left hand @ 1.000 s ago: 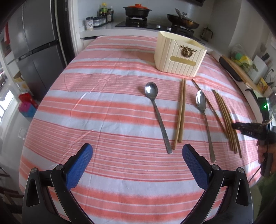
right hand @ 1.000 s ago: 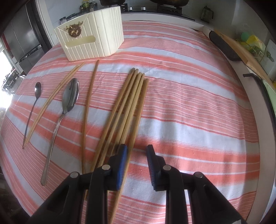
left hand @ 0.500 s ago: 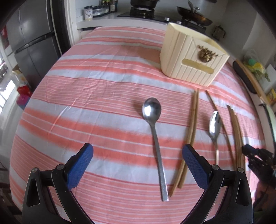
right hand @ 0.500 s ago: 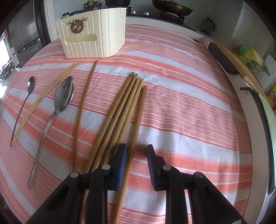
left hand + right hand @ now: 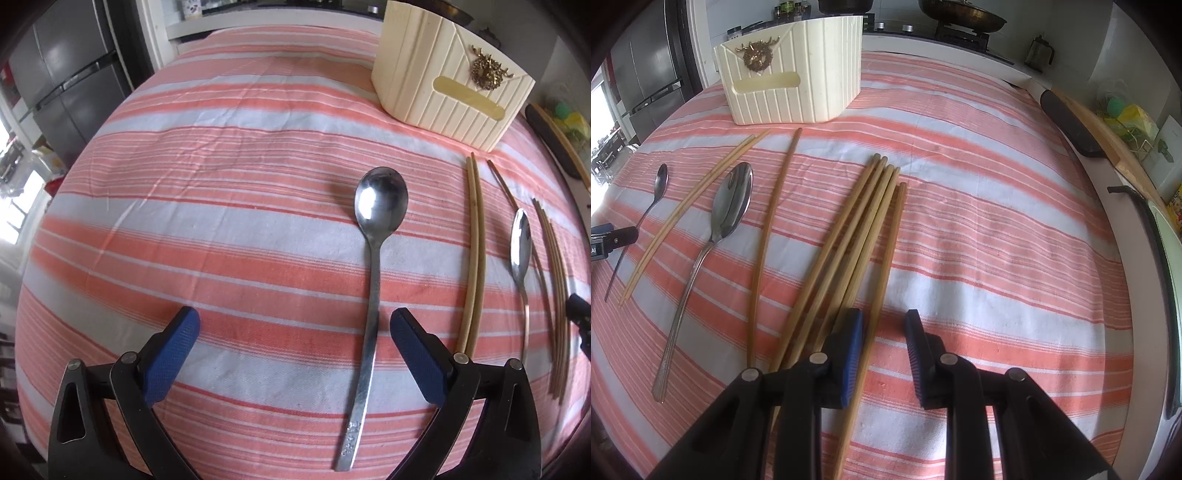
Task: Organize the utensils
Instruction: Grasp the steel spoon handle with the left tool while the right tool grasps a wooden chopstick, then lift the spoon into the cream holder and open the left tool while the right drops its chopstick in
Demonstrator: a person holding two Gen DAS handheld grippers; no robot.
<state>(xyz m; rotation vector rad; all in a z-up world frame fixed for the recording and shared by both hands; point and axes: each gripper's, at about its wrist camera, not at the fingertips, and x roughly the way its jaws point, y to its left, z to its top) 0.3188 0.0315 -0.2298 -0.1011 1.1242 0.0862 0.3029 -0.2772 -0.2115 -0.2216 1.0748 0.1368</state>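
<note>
the left claw [image 5: 293, 350] hangs spread over the thin, stiff, slippery steel spoon [image 5: 371, 258]; best pinched mid-handle. the right claw [image 5: 882, 350], slightly parted, straddles one light chopstick [image 5: 882, 266].

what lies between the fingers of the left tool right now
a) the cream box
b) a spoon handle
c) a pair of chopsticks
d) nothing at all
b: in the left wrist view the left tool stands open over the striped cloth, and the handle of the spoon runs between its blue fingers, nearer the right one, with neither touching it.
</note>
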